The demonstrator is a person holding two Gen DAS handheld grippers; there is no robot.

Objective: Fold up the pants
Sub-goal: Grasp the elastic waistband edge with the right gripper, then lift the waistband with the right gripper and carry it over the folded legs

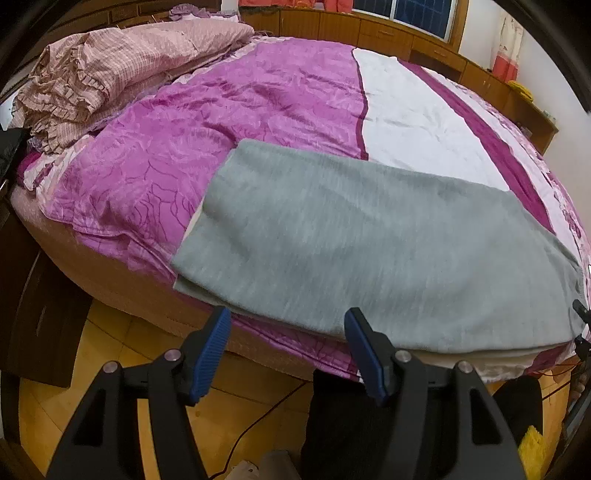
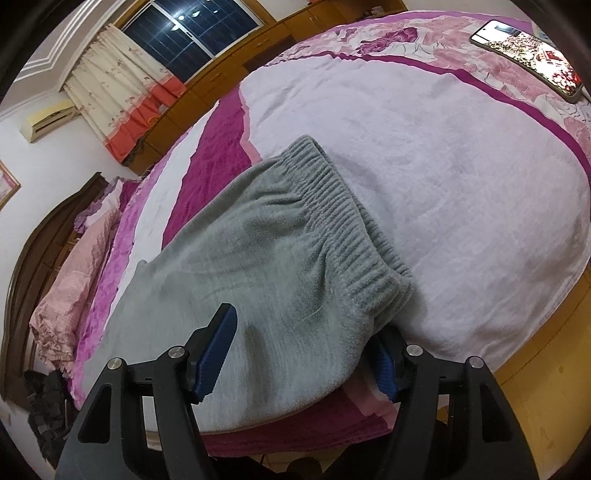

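Grey fleece pants lie flat on the bed, folded lengthwise, near its front edge. Their ribbed elastic waistband shows in the right wrist view, with the legs running away to the left. My left gripper is open and empty, just in front of the pants' near edge. My right gripper is open, its jaws standing either side of the near corner of the pants by the waistband; the right finger is partly hidden under the cloth.
The bed has a purple and white quilt. A pink bundled blanket lies at its head. A phone lies on the bed's far right. Wooden cabinets line the wall. A cable runs on the floor.
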